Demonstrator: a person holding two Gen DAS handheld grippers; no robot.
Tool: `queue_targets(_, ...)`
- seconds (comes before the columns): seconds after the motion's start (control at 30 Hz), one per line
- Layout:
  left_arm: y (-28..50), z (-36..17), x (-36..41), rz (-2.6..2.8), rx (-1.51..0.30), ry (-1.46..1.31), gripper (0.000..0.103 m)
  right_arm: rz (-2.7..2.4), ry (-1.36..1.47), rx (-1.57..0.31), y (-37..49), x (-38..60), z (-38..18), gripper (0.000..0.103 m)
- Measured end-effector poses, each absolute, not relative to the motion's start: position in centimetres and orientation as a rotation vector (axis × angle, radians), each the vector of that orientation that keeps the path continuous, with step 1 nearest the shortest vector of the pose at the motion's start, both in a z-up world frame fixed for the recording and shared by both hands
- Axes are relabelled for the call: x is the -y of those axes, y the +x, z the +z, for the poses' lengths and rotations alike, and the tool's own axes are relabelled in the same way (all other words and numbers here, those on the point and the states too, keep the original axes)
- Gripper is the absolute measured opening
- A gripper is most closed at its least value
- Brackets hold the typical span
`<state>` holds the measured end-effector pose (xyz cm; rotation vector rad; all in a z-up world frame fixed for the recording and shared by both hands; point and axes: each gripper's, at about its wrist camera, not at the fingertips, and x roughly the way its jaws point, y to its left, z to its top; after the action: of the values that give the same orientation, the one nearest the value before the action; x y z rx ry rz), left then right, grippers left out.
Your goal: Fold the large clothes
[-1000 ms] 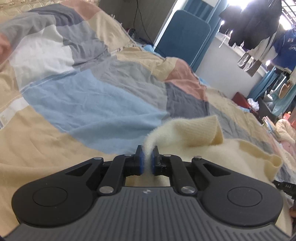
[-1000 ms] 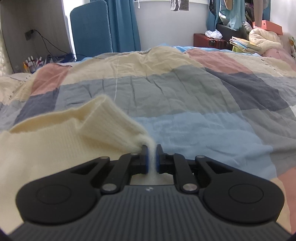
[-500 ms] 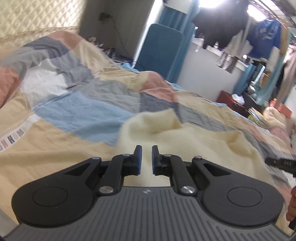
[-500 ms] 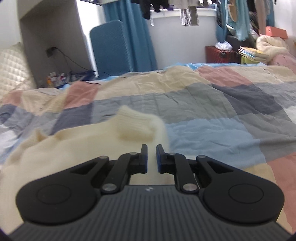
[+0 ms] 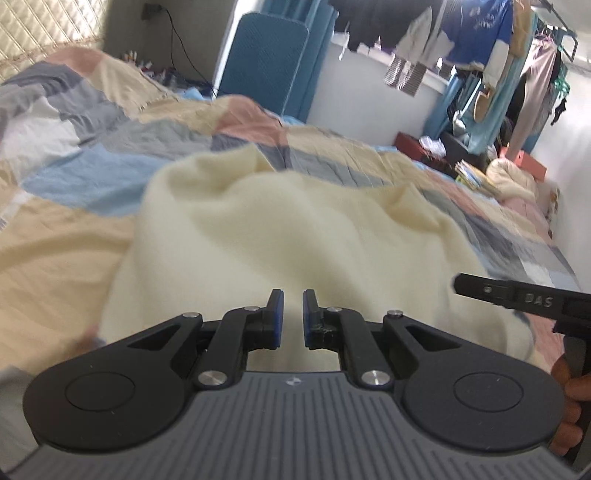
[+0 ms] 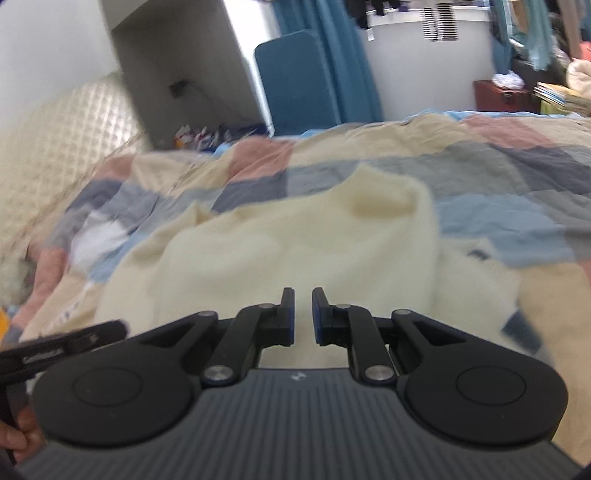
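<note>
Sweater (image 5: 295,236) is sitting on the bed, cream-coloured and fuzzy, spread over the patchwork quilt (image 5: 92,173) with its blue, grey, pink and tan blocks. From your left wrist camera it fills the middle of the shot, bunched into soft folds, with a ribbed bit poking up at the far edge. Your left gripper (image 5: 293,317) hangs just over the near part of it, jaws nearly closed with only a thin gap and nothing between the blue pads, so you're not holding any fabric there.

Same deal on the other side: your right gripper (image 6: 303,317) is over the near edge of the sweater (image 6: 295,251), jaws pulled almost together and empty, cream knit showing through the slit between them. In that view a folded cuff or hem sticks up at the far side of the garment, and another lump of cream knit lies to the right of the main pile.

Each camera catches the other tool too. The left view has the right one's black finger coming in from the right edge, with your fingers (image 5: 569,387) wrapped round the handle below it. The right view shows the left tool at the lower left.

Far behind the bed there's a blue padded panel (image 5: 269,62) against the wall, blue curtains (image 6: 325,55), and clothes hanging (image 5: 461,33) by the window. Everything's a bit motion-blurred.
</note>
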<state>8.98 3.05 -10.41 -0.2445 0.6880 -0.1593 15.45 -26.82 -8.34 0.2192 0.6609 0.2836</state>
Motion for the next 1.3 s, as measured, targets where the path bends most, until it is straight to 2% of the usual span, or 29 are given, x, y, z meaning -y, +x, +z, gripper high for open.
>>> queue_targets(0.2, 10.0, -12.7, -2.7, -0.139, -0.763, -0.251, 0.011, 0.304, 0.163, -0.771, 16.1, 24.7, -10.8, 0.013)
queue_targets(0.33, 9.8, -12.5, -3.3, -0.139, -0.771, -0.289, 0.011, 0.295, 0.148, -0.777, 15.9, 24.2, -11.2, 0.013)
queue_targets(0.67, 6.5, -10.9, -4.0, -0.12, -0.786, -0.362, 0.012, 0.288, 0.368, -0.818, 12.8, 26.9, -9.9, 0.013)
queue_targets(0.7, 6.1, -10.8, -4.1, -0.12, -0.788, -0.382, 0.015, 0.296, 0.397, -0.826, 12.3, 27.1, -9.8, 0.013)
queue_targets(0.77, 5.0, -10.6, -4.4, -0.128, -0.794, -0.439, 0.03, 0.32, 0.463, -0.848, 11.4, 27.5, -9.9, 0.014)
queue_targets(0.9, 3.3, -11.0, -4.9, -0.143, -0.814, -0.546, 0.053, 0.35, 0.576, -0.888, 10.1, 28.3, -10.7, 0.014)
queue_targets(0.93, 3.3, -11.4, -5.0, -0.143, -0.836, -0.574, 0.064, 0.349, 0.605, -0.903, 10.1, 28.5, -10.9, 0.016)
queue_targets(0.97, 3.4, -11.9, -5.2, -0.141, -0.863, -0.612, 0.067, 0.349, 0.637, -0.917, 10.1, 28.8, -11.2, 0.034)
queue_targets(1.0, 3.7, -12.7, -5.6, -0.145, -0.889, -0.671, 0.067, 0.352, 0.687, -0.925, 10.1, 29.0, -11.6, 0.067)
queue_targets(1.03, 3.9, -13.5, -6.0, -0.154, -0.911, -0.732, 0.067, 0.358, 0.737, -0.928, 10.2, 29.2, -11.9, 0.082)
queue_targets(1.07, 4.3, -14.5, -6.6, -0.151, -0.943, -0.798, 0.067, 0.365, 0.796, -0.93, 10.3, 29.5, -12.3, 0.089)
queue_targets(1.17, 4.8, -16.4, -8.0, -0.136, -0.963, -0.956, 0.067, 0.368, 0.938, -0.963, 10.7, 30.0, -13.9, 0.087)
queue_targets(1.3, 4.8, -17.6, -9.7, -0.074, -0.896, -1.105, 0.067, 0.264, 1.088, -0.987, 11.1, 30.8, -16.3, 0.089)
